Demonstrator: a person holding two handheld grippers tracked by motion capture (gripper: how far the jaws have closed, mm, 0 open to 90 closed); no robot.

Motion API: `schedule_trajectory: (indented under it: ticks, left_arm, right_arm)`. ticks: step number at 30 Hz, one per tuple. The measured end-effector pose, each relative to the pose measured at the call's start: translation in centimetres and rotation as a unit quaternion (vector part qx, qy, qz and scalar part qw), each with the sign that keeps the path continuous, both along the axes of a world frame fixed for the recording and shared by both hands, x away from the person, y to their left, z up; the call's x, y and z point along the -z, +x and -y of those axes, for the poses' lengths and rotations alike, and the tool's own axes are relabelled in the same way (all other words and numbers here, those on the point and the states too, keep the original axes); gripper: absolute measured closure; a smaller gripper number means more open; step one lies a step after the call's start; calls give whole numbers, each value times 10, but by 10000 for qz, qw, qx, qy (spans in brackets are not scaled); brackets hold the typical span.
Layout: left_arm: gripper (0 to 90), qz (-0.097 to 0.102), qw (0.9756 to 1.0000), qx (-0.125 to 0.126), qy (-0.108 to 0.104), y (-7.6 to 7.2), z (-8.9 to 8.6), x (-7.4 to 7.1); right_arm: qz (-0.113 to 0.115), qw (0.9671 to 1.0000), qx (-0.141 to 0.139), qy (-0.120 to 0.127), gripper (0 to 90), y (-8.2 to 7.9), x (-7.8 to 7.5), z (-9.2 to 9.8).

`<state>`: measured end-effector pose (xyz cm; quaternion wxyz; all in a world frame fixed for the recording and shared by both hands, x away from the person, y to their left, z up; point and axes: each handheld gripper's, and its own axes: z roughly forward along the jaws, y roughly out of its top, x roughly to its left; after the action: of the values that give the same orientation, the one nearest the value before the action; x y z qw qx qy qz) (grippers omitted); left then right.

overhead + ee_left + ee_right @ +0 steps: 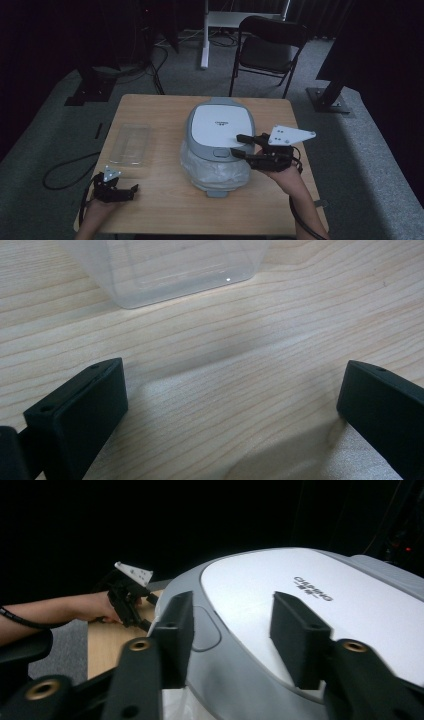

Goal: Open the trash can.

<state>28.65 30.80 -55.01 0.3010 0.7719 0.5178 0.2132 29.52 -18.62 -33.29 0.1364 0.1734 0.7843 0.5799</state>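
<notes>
Grey-and-white rice cooker (220, 145) with a closed lid sits mid-surface on the light wooden surface (160, 210), its base wrapped in clear plastic; the right gripper (242, 145) hovers at its lid, jaws apart, gripping nothing, while the left gripper (131, 193) rests near a clear plastic tray (131, 144), jaws spread wide

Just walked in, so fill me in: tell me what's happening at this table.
A person holds a gripper in each hand at a wooden table. The right gripper is over the lid of a grey and white rice cooker near its front latch, jaws partly open with nothing between them. The lid is down, and clear plastic wraps the cooker's body. The left gripper rests open on the table near a clear plastic tray.
</notes>
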Motion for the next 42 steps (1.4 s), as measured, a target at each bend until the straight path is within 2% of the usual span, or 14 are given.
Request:
schedule_trajectory:
  ticks: [2,7,15,18,28,33,36,40,42]
  left_arm:
    - [6,-1,10000,8,-1,0,0,0]
    - [6,-3,10000,19,-4,0,0,0]
    - [6,-3,10000,26,-4,0,0,0]
    - [6,-3,10000,26,-3,0,0,0]
    - [6,-3,10000,26,-5,0,0,0]
    - [6,-3,10000,26,-4,0,0,0]
    - [6,-3,10000,27,-3,0,0,0]
    - [6,-3,10000,27,-2,0,0,0]
    - [6,-7,10000,27,-1,0,0,0]
  right_arm:
    - [35,10000,-42,-14,592,0,1,-4]
    - [36,9998,-159,-117,745,1,1,-13]
    - [7,9994,-290,-190,900,3,3,-25]
    - [-21,9990,-353,-281,900,4,4,-28]
    - [-159,9984,-434,-338,900,5,7,-31]
    - [-142,9981,-452,-401,900,6,6,-32]
    - [-104,9973,-557,-465,900,5,6,-34]
    - [-281,9970,-634,-341,900,7,8,-34]
    - [-217,9972,-604,-392,900,6,8,-34]
